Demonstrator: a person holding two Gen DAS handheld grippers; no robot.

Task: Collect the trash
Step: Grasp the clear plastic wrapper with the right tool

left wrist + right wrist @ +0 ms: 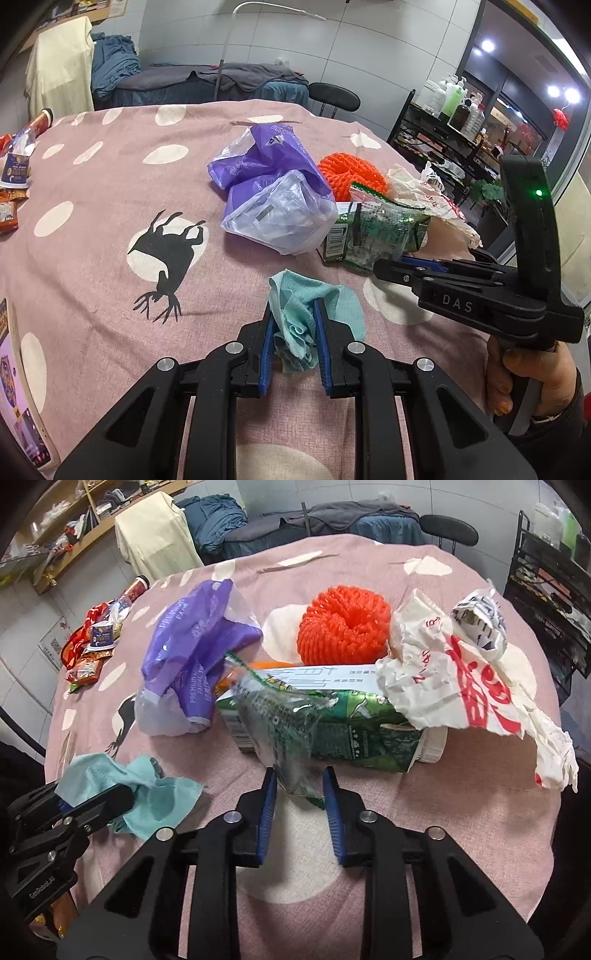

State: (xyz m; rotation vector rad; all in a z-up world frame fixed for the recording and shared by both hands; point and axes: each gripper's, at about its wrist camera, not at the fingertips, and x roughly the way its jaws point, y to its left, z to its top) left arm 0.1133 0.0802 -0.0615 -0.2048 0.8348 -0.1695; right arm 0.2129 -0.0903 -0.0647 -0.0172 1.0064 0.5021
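Crumpled teal wipe (295, 325) pinched in left claw (294, 321), apparently.

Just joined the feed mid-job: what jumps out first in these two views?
The left tongs pinch a crumpled teal cloth at the near edge of the pink spotted tablecloth. The right tongs close on a clear green-printed bag lying against a green carton, with a bright orange mesh ball behind.

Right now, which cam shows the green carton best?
Right wrist: the green carton lies on its side, nearly full length visible, white cap end at right. Left wrist shows only its barcode end, behind the clear wrapper.
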